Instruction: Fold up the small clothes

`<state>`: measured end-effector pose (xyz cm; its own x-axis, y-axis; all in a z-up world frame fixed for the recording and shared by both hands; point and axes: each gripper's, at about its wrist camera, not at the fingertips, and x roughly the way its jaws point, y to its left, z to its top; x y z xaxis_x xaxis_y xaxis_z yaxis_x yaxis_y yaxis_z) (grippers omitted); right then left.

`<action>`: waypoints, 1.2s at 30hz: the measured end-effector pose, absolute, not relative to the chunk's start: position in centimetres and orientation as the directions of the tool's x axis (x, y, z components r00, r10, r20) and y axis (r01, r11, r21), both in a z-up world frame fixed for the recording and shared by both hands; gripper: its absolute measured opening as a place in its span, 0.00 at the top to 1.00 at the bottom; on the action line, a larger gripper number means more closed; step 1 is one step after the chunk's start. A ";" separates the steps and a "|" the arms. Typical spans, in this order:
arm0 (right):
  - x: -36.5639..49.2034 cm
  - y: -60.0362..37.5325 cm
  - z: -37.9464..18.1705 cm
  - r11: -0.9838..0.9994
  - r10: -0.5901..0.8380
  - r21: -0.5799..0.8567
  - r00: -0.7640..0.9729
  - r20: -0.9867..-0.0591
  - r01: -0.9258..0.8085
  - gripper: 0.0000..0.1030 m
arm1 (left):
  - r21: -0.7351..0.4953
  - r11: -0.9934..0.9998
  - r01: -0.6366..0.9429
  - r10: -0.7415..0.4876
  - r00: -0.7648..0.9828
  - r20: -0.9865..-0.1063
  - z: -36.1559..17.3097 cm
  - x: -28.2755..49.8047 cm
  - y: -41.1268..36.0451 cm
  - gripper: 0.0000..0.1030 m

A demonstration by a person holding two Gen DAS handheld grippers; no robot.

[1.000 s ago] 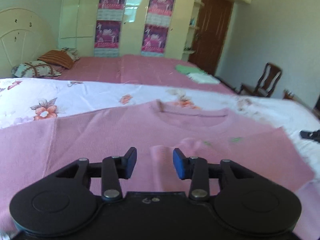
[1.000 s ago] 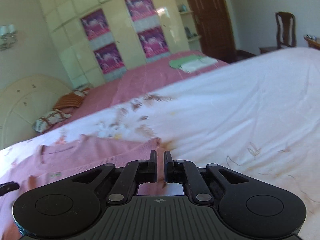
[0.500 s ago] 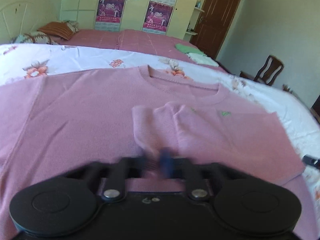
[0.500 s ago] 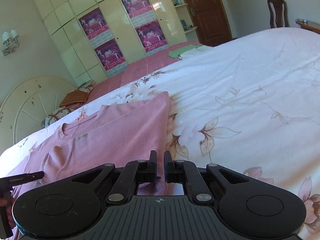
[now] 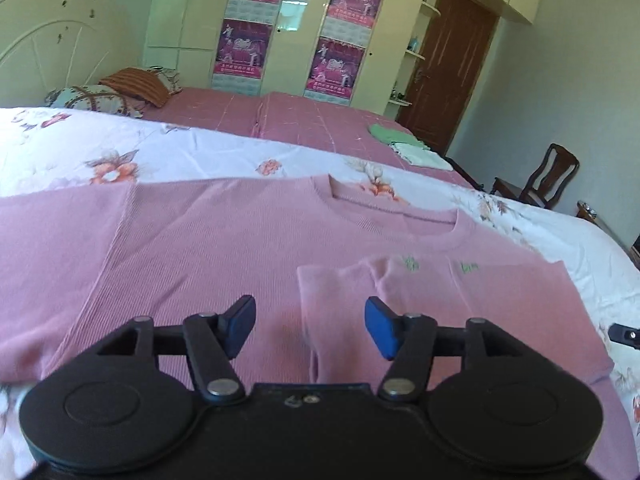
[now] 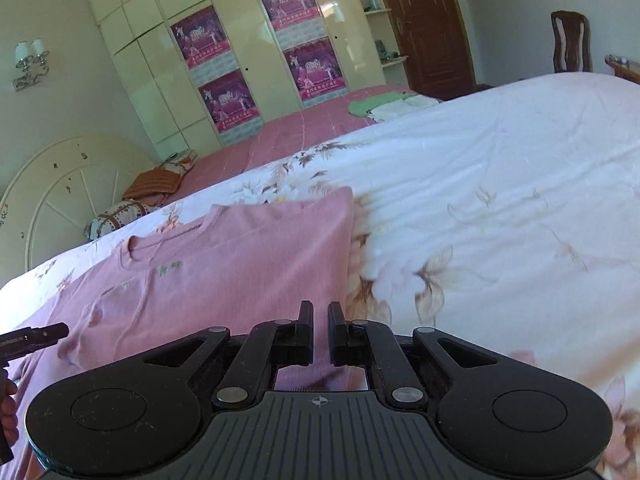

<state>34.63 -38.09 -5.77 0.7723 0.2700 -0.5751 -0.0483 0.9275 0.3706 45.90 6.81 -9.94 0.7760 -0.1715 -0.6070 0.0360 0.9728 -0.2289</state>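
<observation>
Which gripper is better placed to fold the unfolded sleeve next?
Left, probably. The left gripper is open above the pink sweater, whose flat sleeve lies on its side. The right gripper, nearly shut, sits at the folded edge.

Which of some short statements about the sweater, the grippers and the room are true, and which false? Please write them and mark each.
1. The left gripper is open. True.
2. The sweater is green. False: it is pink.
3. The right sleeve is folded over the body. True.
4. The door stands wide open. False: it looks closed.
5. The sweater lies on bare floor. False: on a floral sheet.
</observation>
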 end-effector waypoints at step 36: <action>38.5 -35.2 -7.4 0.946 0.319 0.241 0.733 -0.600 -0.215 0.85 | -0.087 0.973 0.212 -0.216 0.723 -0.656 -12.1 46.3 -3.9 0.45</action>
<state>38.48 -35.22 -7.36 0.7333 0.3194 -0.6002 -0.2152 0.9465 0.2406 46.29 -3.94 -12.12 0.7229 -0.2164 -0.6562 0.2125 0.9733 -0.0869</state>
